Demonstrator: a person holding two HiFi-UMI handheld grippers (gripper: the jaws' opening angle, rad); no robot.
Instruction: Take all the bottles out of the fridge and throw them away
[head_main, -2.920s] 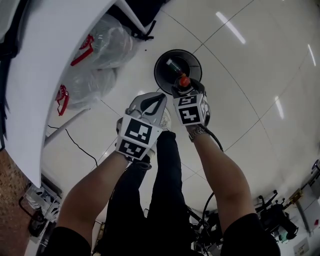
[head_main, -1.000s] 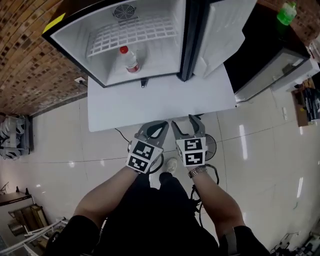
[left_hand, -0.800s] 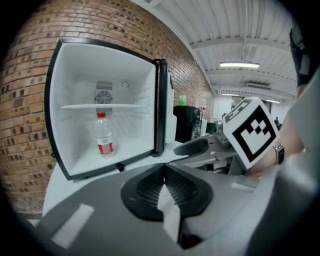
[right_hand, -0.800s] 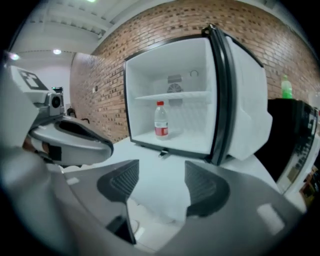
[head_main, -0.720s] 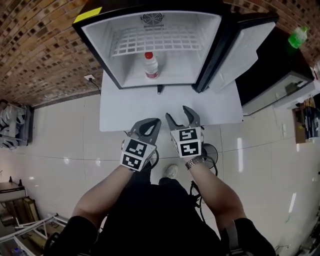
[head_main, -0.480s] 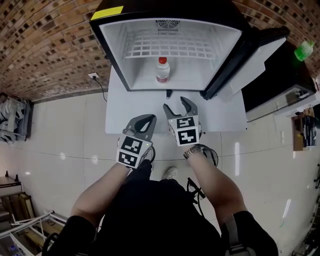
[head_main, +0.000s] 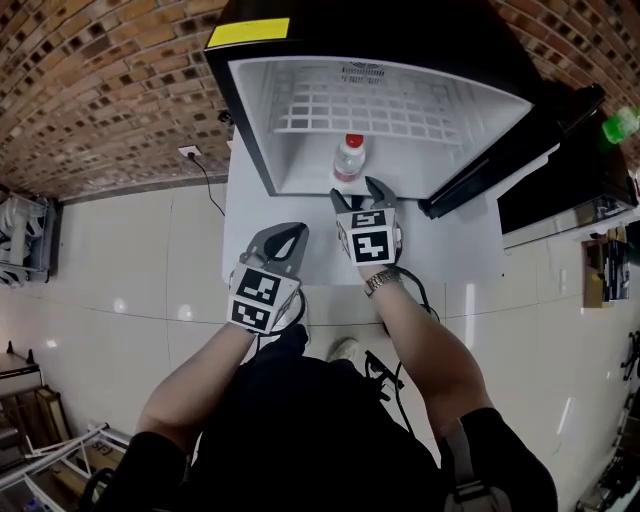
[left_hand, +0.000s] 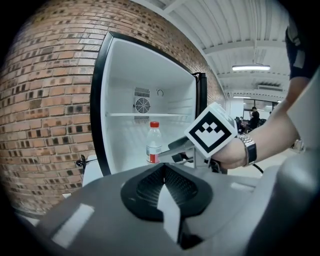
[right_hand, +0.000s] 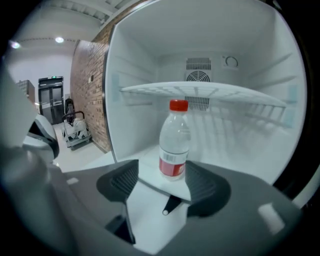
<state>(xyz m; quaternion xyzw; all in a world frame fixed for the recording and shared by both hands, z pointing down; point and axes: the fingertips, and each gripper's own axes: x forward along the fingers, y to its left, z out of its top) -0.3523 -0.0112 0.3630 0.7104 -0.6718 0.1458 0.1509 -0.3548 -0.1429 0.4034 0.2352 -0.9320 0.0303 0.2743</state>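
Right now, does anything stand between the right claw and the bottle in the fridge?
Nothing visible does. The fridge is open, and the right claw, jaws apart, points straight at the red-capped bottle, which stands alone on the fridge's floor under the wire shelf.

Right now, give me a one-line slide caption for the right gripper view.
Open right gripper faces a red-capped bottle standing below the wire shelf inside the open fridge.
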